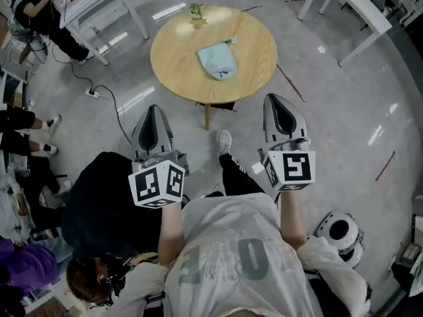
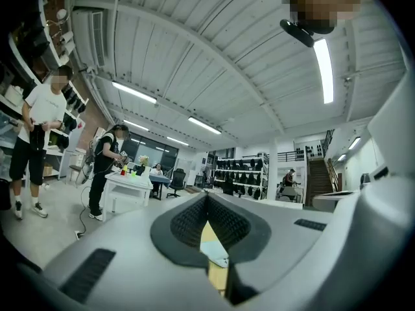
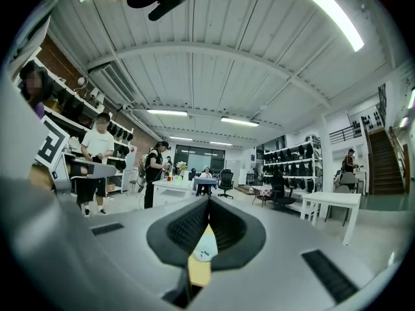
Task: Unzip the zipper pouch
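A pale blue zipper pouch (image 1: 217,61) lies flat near the middle of a round wooden surface (image 1: 173,57), a small potted plant (image 1: 196,10) at the far edge. The left tongs (image 1: 153,114) and right tongs (image 1: 277,104) are both pressed together on nothing and held off the near edge, well apart from the pouch. The approach is the step in hand. Both pairs likely need to spread before reaching in. One pair should pin the fabric beside the zipper's end, and the other should pinch the pull and draw it straight along the teeth. The pull is too small to pick out with certainty.
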Demonstrator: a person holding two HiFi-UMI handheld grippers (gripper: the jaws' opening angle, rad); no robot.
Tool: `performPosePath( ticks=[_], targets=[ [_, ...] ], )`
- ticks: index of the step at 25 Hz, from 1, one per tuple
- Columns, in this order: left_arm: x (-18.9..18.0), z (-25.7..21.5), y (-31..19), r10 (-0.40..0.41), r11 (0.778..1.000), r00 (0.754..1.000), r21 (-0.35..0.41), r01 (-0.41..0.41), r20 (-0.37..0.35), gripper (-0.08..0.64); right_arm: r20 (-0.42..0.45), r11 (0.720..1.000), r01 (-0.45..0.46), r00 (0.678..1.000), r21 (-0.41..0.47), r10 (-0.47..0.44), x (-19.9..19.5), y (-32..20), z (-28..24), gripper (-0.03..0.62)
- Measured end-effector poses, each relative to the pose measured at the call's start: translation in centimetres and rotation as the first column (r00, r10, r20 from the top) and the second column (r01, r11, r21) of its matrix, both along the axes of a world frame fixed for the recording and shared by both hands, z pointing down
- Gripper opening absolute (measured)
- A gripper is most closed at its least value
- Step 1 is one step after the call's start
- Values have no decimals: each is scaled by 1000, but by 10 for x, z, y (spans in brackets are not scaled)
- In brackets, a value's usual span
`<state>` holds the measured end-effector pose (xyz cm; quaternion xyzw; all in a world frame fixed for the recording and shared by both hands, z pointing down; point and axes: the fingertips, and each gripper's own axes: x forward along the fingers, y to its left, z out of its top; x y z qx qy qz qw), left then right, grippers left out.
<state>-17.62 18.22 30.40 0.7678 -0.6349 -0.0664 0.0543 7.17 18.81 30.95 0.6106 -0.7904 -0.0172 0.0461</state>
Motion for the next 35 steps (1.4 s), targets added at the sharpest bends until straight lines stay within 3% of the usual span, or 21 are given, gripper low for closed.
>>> performPosePath(
  ticks=[18, 28, 35],
  targets=[
    [16, 1, -249, -111, 993, 994, -35, 110, -18, 26, 20, 992, 115, 993, -52, -114, 17, -272, 17, 29],
    [31, 18, -302, -121, 989, 993, -82, 120, -6, 26, 27, 981, 155, 988, -117, -153, 14, -336, 43, 29],
    [35, 35, -328, -90, 992, 996, -94, 88, -19, 26, 18, 982, 152, 988, -108, -151, 6, -357, 55, 29]
  ],
)
